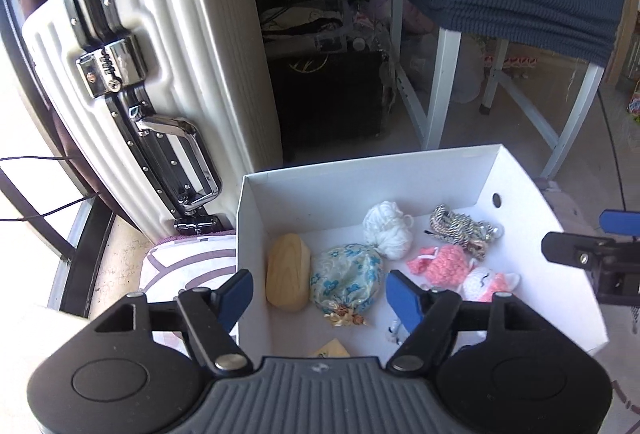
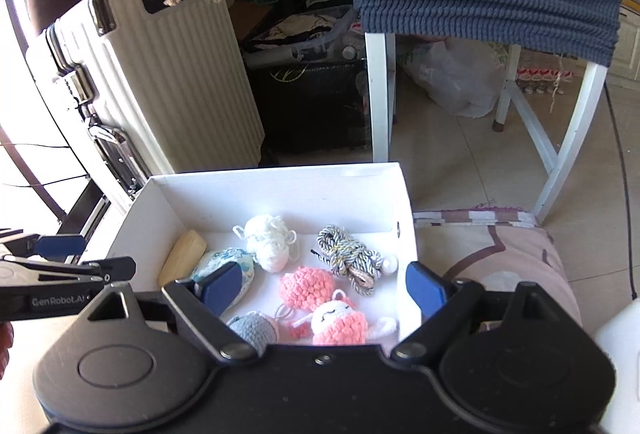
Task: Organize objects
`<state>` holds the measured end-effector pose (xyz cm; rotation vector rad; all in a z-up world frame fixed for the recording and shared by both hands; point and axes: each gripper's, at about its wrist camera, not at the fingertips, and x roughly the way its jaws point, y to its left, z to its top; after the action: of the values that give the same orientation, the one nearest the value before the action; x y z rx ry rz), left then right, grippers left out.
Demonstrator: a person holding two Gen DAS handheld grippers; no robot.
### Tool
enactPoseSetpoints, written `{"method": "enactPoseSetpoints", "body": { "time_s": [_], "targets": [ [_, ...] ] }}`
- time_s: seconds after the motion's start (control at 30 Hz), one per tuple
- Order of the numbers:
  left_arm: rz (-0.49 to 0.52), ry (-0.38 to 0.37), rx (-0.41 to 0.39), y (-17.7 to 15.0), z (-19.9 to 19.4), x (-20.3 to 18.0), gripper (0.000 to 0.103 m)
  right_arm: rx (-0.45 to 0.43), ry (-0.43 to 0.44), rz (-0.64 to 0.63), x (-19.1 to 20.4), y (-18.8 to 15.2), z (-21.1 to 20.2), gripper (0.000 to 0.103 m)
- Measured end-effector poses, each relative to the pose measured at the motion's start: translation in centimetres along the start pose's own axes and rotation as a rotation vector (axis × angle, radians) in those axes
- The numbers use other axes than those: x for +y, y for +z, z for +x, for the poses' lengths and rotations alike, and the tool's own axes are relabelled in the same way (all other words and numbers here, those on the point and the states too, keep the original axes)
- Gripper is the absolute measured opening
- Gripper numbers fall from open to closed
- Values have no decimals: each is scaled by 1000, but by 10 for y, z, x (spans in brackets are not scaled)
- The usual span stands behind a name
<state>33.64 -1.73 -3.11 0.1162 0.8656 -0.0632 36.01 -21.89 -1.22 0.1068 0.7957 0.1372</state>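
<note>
Both tongs hang open and empty above the white box (image 2: 280,190): left tongs (image 1: 320,298) over its left wall, right tongs (image 2: 324,290) over its middle. Inside lie a wooden block (image 1: 288,276), floral pouch (image 1: 346,278), white yarn ball (image 2: 270,244), twisted cord (image 2: 352,254) and 2 pink crochet toys (image 2: 316,304). A ribbed suitcase (image 1: 160,66) stands just behind.

In my white box (image 2: 280,190), open-topped, lay the small things: a pale wooden block (image 2: 182,258) against the left wall, a blue-flowered pouch (image 1: 346,280) beside it, a white yarn ball (image 2: 270,242), a coiled grey-and-white cord (image 2: 348,254), a pink crocheted ball (image 2: 306,286), a pink-and-white crocheted animal (image 2: 340,322), and a grey crocheted piece (image 2: 256,328) nearest me.
</note>
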Motion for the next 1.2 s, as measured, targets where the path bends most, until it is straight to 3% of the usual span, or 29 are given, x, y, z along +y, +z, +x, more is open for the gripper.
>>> {"method": "enactPoseSetpoints", "body": {
  "time_s": [0.07, 0.27, 0.57, 1.2],
  "targets": [
    [-23, 12, -7, -2, -12, -2, 84, -5, 4, -3, 1, -2, -10, 90],
    [-50, 30, -27, -11, -47, -10, 91, -25, -11, -32, 6, -9, -45, 96],
    [-35, 27, -62, -32, -91, -22, 94, -69, -58, -63, 7, -26, -92, 103],
    [-106, 15, -104, -80, -152, -7, 101, -112, -74, -88, 1, -66, -161, 103]
  ]
}}
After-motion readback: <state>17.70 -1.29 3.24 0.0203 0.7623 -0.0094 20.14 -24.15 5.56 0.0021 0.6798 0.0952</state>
